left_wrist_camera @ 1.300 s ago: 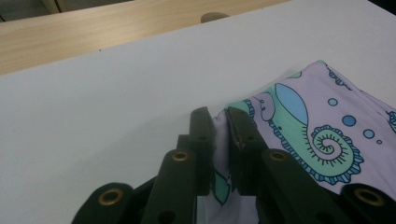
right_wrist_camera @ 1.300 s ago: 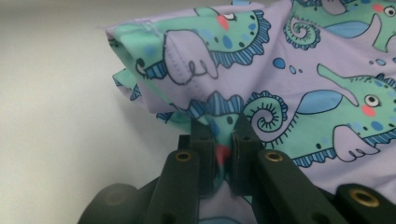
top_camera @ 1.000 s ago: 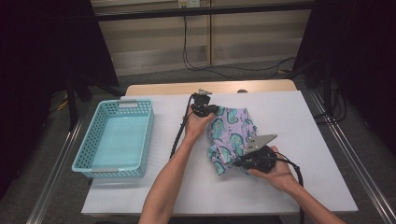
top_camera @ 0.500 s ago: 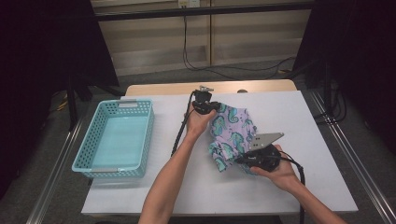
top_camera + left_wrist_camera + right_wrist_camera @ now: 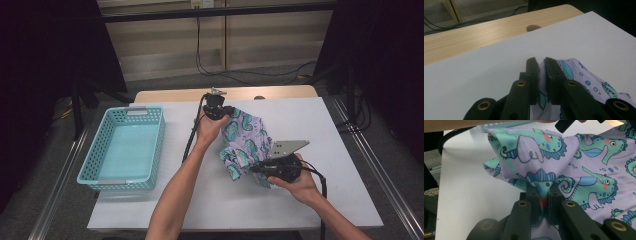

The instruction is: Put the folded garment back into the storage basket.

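Now the seahorse cloth (image 5: 245, 145) stretches long from the left gripper (image 5: 226, 112) to the right gripper (image 5: 256, 169). Both claws pinch its ends tight.

Your high view looks forward and down over the white table (image 5: 325, 130). Both gripper views sit close above it, sharing the seahorse-print cloth (image 5: 584, 165).
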A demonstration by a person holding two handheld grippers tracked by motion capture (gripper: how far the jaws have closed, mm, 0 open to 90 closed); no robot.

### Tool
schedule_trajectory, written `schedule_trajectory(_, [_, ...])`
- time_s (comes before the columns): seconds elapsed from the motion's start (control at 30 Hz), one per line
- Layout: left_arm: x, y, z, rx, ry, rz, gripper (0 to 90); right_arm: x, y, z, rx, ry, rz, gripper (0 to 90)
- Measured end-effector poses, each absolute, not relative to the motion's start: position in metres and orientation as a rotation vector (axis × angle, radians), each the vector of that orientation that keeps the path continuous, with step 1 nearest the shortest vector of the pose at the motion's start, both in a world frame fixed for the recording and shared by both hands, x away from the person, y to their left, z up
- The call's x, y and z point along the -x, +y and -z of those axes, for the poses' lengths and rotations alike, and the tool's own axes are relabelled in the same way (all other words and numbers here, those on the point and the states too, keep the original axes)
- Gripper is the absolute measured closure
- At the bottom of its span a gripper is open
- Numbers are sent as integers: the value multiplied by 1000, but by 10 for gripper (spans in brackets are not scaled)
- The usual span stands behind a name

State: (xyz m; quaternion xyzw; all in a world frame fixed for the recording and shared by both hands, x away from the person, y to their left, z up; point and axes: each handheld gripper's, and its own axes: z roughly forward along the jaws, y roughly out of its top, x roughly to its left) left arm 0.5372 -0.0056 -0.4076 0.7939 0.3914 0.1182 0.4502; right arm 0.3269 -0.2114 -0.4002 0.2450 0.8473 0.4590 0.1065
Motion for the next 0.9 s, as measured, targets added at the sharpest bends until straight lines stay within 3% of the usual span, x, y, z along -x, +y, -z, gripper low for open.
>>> schedule_trajectory(0.9, [-532,7,375,-1935,955,-334,821,-318,-201,373,-652,2396,-1469,839])
